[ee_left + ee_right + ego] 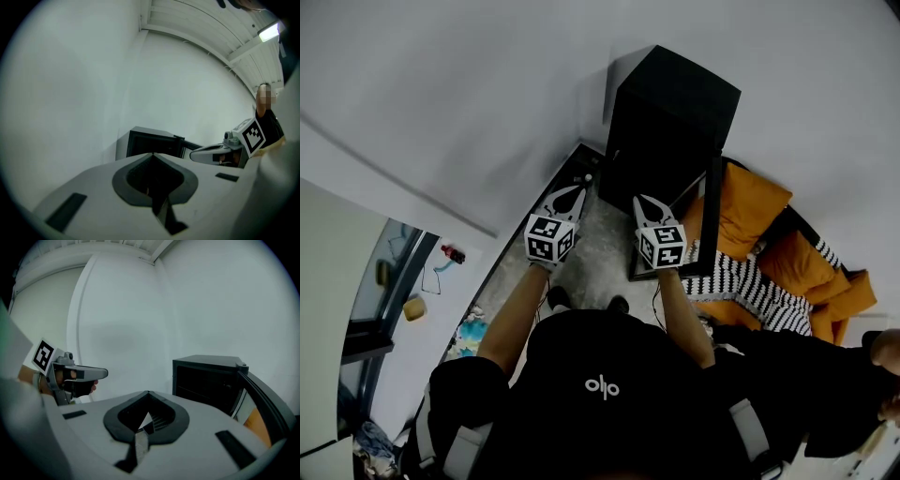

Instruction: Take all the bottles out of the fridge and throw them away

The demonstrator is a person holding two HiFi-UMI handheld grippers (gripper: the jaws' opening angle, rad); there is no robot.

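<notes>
Fridge [675,122] on floor [602,246] against wall [487,94], door [712,220] open, interior dark, bottles indiscernible. Left gripper [584,184], right gripper [640,201] both closed, empty, before it. Cushions [748,208], blanket [741,281] beside door.

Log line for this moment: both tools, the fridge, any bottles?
left tool: shut, empty | right tool: shut, empty | fridge: ahead of both tools, door open | bottles: none in view

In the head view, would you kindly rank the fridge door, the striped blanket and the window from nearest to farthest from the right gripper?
Measured from the right gripper:
1. Fridge door, open, just to its right.
2. Striped blanket, further out to the lower right.
3. Window, far across on the left side.
</notes>
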